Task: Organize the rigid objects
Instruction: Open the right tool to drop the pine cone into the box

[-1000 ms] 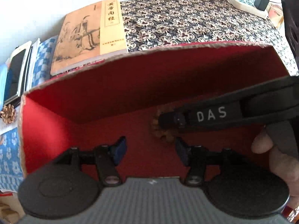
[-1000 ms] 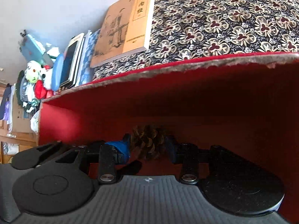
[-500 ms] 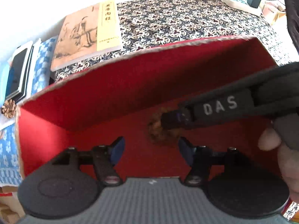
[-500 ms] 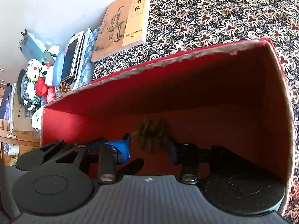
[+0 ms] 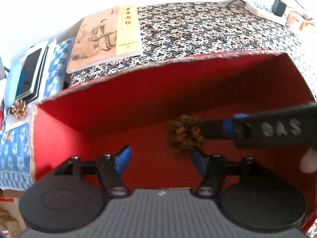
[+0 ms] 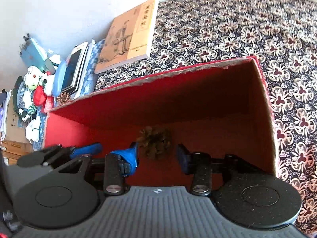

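A brown pine cone (image 5: 186, 134) lies on the floor of an open red box (image 5: 138, 103). My left gripper (image 5: 160, 157) hovers inside the box just left of the cone, its jaws opening with nothing between them. My right gripper (image 5: 231, 123) reaches in from the right, its tips close beside the cone. In the right wrist view the pine cone (image 6: 155, 144) sits below and beyond my right gripper (image 6: 157, 152), whose blue pads stand open and apart from it. A second pine cone (image 6: 63, 97) rests outside the red box (image 6: 198, 99), at its left.
A tan book (image 5: 107, 37) lies on the flower-patterned cloth (image 5: 208, 31) behind the box. A tablet (image 5: 29, 73) and plush toys (image 6: 33, 87) crowd the left side. A power strip (image 5: 263, 10) with a charger sits at the far right.
My right gripper has let go of the pine cone and drawn up and back, leaving it on the box floor. My left gripper's jaws have spread wider.
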Demonstrator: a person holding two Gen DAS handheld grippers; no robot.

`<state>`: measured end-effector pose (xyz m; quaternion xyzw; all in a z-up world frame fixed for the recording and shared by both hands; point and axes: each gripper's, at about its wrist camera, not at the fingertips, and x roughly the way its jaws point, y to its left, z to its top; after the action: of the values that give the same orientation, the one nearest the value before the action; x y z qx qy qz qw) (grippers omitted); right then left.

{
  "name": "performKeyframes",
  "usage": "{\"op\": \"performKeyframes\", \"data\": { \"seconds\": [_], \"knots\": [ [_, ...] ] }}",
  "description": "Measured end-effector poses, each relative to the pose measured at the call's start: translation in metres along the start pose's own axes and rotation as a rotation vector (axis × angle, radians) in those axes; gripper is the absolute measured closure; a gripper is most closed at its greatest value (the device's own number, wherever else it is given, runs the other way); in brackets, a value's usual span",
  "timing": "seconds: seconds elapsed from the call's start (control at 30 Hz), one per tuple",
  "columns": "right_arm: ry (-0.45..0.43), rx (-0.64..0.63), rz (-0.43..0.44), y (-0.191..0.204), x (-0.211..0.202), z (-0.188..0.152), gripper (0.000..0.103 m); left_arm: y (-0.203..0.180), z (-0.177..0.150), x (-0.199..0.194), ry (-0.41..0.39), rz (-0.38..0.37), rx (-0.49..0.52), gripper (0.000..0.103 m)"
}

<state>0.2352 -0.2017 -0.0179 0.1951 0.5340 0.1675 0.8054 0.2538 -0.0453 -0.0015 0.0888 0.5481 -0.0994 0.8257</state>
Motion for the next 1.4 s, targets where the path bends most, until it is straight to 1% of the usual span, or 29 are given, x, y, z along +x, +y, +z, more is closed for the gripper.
{"op": "performKeyframes", "data": {
  "seconds": [0.17,0.3,0.37,0.57,0.67,0.77,0.9,1.27,1.4],
  "knots": [
    [-0.061,-0.053,-0.058,0.005,-0.005,-0.013,0.076,-0.002,0.000,-0.001,-0.013,0.025,0.001,0.036],
    [-0.109,-0.029,-0.016,-0.002,-0.008,-0.013,0.077,-0.001,-0.001,-0.001,-0.016,0.040,-0.004,0.035],
    [-0.131,-0.024,-0.008,-0.002,-0.010,-0.014,0.077,0.001,0.000,0.000,-0.010,0.041,-0.017,0.033],
    [-0.172,-0.007,0.017,-0.003,-0.014,-0.017,0.078,0.005,-0.001,0.003,0.012,0.050,-0.045,0.032],
    [-0.203,0.000,0.046,-0.005,-0.017,-0.020,0.079,0.010,-0.002,0.003,0.011,0.045,-0.076,0.031],
    [-0.220,0.004,0.057,-0.005,-0.020,-0.023,0.082,0.018,-0.003,0.003,0.008,0.036,-0.126,0.031],
    [-0.223,0.005,0.049,-0.004,-0.020,-0.023,0.082,0.016,-0.004,0.000,-0.009,0.051,-0.127,0.031],
    [-0.204,0.000,0.021,-0.002,-0.018,-0.021,0.083,0.002,-0.009,-0.014,-0.128,0.150,-0.061,0.031],
    [-0.208,0.001,0.026,-0.003,-0.018,-0.021,0.084,0.001,-0.009,-0.017,-0.154,0.176,-0.062,0.031]
  ]
}}
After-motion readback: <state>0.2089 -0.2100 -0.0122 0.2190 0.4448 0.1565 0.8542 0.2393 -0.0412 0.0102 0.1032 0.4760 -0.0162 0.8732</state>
